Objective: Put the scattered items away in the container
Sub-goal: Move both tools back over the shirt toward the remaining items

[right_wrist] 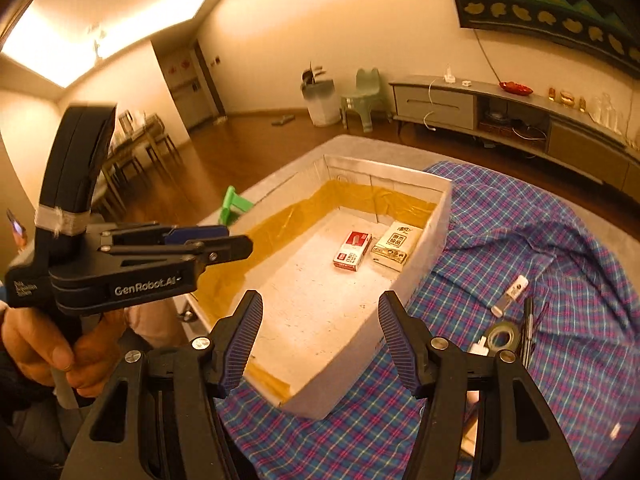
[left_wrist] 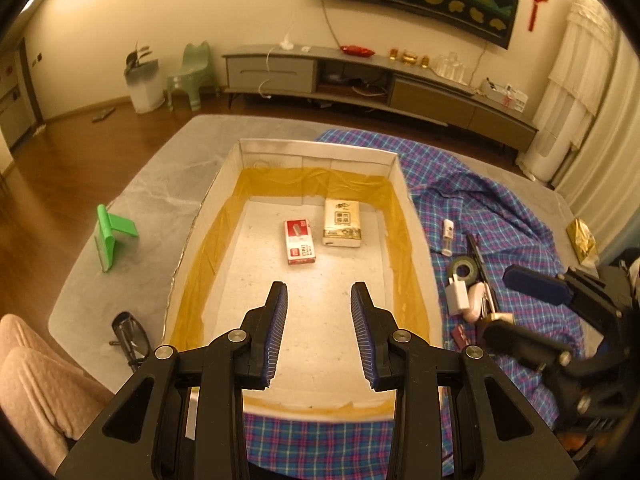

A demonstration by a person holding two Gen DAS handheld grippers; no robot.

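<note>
Both jaws apart, nothing between: left gripper [left_wrist: 319,294] over box [left_wrist: 408,200], right gripper [right_wrist: 320,304] w/ wider gap.

"GenRobot.AI" on the left hand-held gripper [right_wrist: 240,245]

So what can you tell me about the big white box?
The box is a wide, shallow, open-topped tray that looks like white cardboard, with yellowish tape lining its inner walls. It rests on the checked cloth and grey table. Inside lie a red and white packet and a tissue pack, side by side near the far end.
</note>
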